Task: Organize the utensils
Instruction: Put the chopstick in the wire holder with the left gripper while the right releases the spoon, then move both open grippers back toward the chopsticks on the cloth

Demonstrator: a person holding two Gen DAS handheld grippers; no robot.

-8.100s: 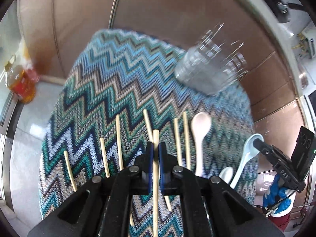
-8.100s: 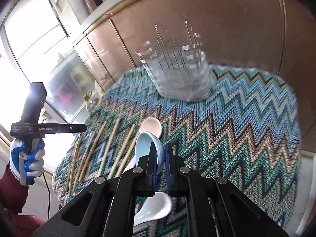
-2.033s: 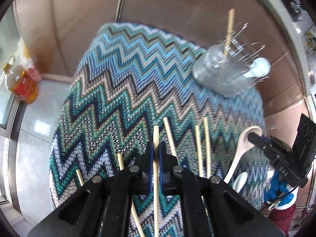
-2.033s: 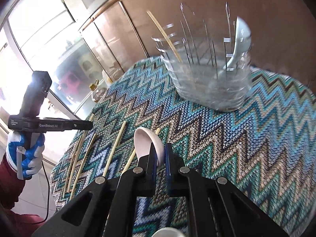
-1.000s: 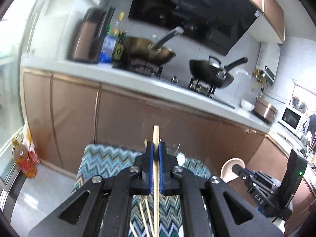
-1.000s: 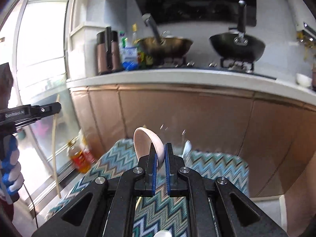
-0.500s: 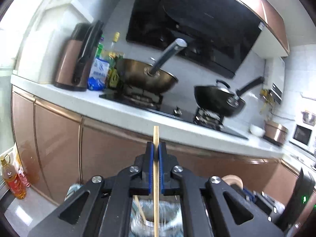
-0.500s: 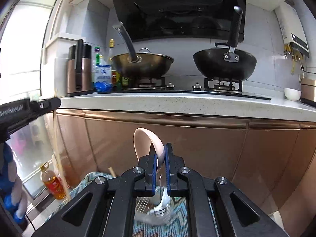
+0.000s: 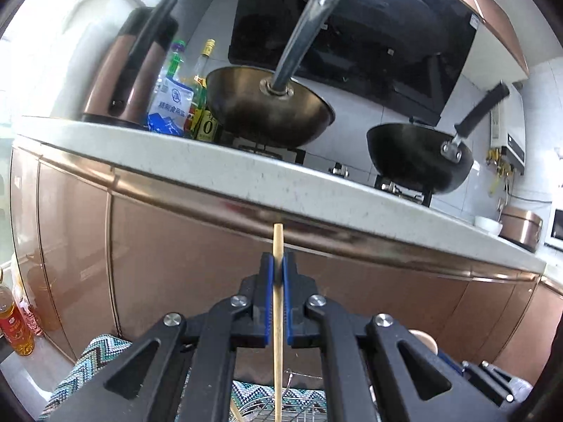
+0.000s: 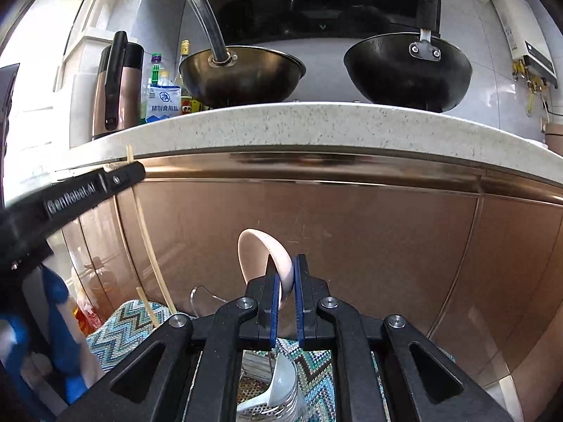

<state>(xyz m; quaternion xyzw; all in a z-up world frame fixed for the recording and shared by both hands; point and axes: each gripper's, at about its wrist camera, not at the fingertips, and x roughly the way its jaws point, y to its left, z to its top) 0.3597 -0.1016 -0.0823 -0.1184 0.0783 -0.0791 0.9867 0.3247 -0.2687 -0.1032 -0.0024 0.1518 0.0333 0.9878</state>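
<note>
My left gripper [image 9: 277, 263] is shut on a wooden chopstick [image 9: 278, 316] that stands upright, its lower end over the wire utensil rack [image 9: 299, 402] below. In the right wrist view the left gripper [image 10: 132, 172] shows at the left with that chopstick [image 10: 147, 246] slanting down toward the rack. My right gripper [image 10: 283, 263] is shut on a pinkish-white ceramic spoon [image 10: 262, 256], bowl end up. Beneath it the rack [image 10: 271, 392] holds a pale blue spoon [image 10: 278, 383] and another chopstick [image 10: 146, 306]. The zigzag cloth [image 10: 130, 323] lies under the rack.
Copper cabinet fronts [image 9: 183, 256] and a pale stone counter [image 10: 316, 123] rise close behind the rack. Two woks [image 10: 242, 74] sit on the stove, with a kettle [image 10: 116, 84] and bottles beside them. A bottle of oil [image 9: 14, 327] stands on the floor at left. A blue-gloved hand [image 10: 59, 334] holds the left gripper.
Both grippers have moved forward and down toward the cabinets, so the counter looms larger. The rack has slid beneath the fingers. Both keep hold of the chopstick and the spoon.
</note>
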